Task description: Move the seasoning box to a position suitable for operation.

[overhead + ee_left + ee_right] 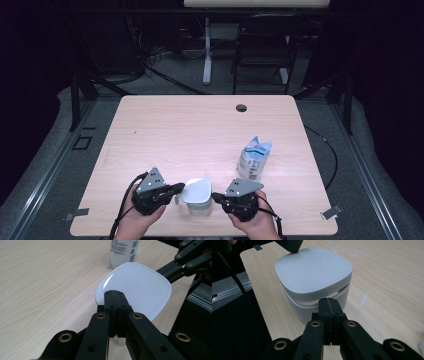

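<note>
Left gripper [179, 189] with fingers pressed together, tips resting on the lid's left edge. White lidded container [198, 195] at the bench's [165, 130] near edge. Right gripper [216, 197] with fingers closed too, tips just beside the container's right wall. Farther right, a pouch [254, 159].

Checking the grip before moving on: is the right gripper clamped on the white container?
No: the right gripper is shut empty beside the white container.
</note>
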Motion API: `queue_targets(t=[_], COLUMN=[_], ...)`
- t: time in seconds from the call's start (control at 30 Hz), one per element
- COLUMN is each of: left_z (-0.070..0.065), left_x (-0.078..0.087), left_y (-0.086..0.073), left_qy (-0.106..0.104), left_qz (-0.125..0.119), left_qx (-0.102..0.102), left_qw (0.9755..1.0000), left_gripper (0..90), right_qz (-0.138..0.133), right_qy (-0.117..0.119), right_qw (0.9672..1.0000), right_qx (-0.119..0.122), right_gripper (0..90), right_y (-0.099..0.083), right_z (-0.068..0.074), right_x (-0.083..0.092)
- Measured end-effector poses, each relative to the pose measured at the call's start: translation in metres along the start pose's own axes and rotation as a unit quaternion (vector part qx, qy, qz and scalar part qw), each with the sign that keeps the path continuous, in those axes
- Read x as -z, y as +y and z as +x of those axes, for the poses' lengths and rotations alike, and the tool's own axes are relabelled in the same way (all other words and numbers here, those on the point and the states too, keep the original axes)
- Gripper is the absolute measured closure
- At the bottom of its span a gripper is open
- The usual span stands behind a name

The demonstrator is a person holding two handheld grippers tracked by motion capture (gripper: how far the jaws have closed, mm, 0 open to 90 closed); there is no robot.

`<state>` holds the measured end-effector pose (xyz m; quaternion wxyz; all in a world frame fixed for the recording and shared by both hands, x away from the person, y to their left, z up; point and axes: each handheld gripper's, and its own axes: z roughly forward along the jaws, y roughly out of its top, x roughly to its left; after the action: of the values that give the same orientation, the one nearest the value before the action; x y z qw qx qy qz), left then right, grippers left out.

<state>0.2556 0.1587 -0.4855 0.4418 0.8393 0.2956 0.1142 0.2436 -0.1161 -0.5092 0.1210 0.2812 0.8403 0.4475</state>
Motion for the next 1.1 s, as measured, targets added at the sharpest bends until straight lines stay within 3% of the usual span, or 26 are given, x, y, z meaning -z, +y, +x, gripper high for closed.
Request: queue_targets(t=[0.53, 0.97, 1.1], left_z=[0.012, 0.024, 0.025], left_x=[0.016, 0.022, 0.021], left_y=[-0.003, -0.01, -0.01], left_qy=[0.01, 0.017, 0.023], left_qz=[-0.015, -0.024, -0.023], left_qx=[0.016, 0.041, 0.04], left_qw=[0.9997, 0.9987, 0.9987], left_gripper=[87.2, 75.3, 71.9], right_qz=[0.004, 0.001, -0.001], right_qy=[0.0, 0.001, 0.002], right_qw=[1.0, 1.0, 1.0], right_qx=[0.001, 0.0, 0.004], right_gripper=[90.0, 90.0, 90.0], right_y=[0.017, 0.035, 0.044], right_z=[0.001, 0.005, 0.007], right_x=[0.002, 0.001, 0.0])
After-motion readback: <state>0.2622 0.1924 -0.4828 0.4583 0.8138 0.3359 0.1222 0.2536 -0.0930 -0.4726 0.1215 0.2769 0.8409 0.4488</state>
